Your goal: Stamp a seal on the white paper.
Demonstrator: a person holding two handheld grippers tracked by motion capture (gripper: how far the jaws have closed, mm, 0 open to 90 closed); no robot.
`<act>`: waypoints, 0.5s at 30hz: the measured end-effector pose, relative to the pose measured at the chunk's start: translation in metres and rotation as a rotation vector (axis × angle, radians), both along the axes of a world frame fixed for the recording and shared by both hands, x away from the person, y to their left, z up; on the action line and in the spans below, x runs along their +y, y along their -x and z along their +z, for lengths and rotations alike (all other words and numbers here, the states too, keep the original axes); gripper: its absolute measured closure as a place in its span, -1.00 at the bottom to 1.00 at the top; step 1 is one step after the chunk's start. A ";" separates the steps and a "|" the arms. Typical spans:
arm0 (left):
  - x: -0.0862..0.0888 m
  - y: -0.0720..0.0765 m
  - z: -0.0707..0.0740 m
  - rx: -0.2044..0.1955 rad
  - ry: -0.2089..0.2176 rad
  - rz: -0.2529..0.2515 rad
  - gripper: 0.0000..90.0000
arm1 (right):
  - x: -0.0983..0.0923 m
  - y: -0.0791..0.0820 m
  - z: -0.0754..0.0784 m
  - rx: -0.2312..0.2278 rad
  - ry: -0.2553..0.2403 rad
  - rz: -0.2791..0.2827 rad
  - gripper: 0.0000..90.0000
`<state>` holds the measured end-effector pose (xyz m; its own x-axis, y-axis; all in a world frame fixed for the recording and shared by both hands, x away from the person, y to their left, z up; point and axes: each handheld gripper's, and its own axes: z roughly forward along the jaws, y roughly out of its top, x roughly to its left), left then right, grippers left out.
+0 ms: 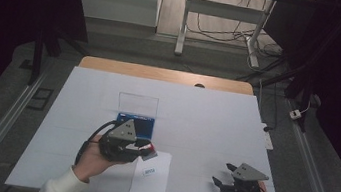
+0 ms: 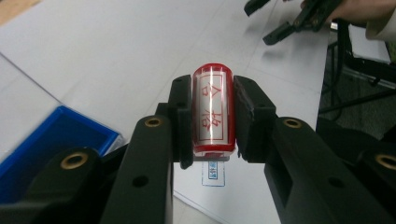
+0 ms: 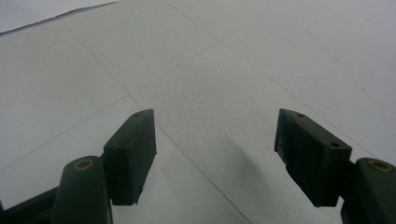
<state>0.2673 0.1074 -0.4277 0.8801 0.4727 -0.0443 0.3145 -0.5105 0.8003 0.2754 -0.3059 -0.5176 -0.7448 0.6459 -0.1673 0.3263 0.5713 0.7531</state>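
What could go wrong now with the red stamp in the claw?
The left gripper pinches the round red stamp only by its sides, above the table, so it might slip and roll away. Lowered carelessly, it could smudge the blue mark on the paper sheet. The right gripper is open and apart, holding no paper down.

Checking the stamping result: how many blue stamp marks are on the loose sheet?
1, near the middle of the sheet: mark, just below the stamp the left gripper holds.

Red characters "合格" stand on the stamp (image 2: 213, 109).
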 end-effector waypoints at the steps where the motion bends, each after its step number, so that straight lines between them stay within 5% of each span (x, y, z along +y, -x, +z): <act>1: 0.003 -0.001 0.001 -0.003 0.004 0.007 0.56 | 0.000 0.000 0.000 0.001 0.000 0.000 -0.36; 15: 0.020 -0.014 -0.001 0.012 0.034 0.072 0.56 | 0.001 0.001 0.000 0.000 0.001 0.003 -0.35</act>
<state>0.2815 0.1270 -0.4287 0.8430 0.5331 -0.0718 0.3591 -0.4583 0.8130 0.2747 -0.3053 -0.5172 -0.7469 0.6434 -0.1681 0.3247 0.5734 0.7522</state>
